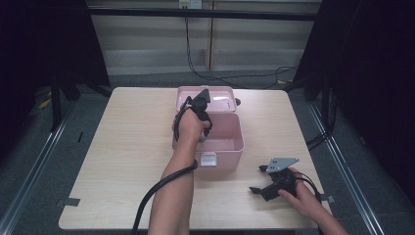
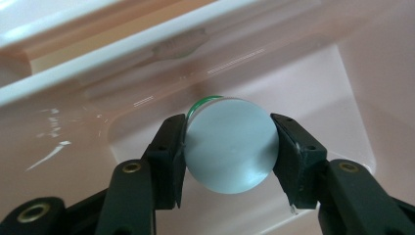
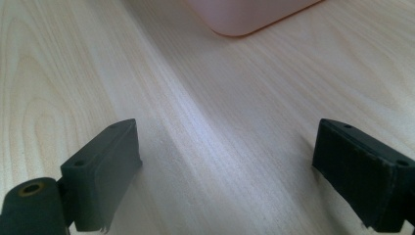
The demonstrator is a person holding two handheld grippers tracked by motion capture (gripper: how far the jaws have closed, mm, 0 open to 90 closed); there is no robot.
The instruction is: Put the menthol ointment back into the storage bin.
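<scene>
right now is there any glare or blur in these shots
High view: dim and dark at both sides, the table evenly lit. Left gripper view: white glare streaks on the pink box wall, the grey disc between the jaws sharp. Right gripper view: a soft sheen on the wood, box corner blurred.

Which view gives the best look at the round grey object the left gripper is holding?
The left gripper view: the round grey object sits large between the left gripper fingers, inside the pink box. In the high view the hand hides it; the right gripper view faces the table.
</scene>
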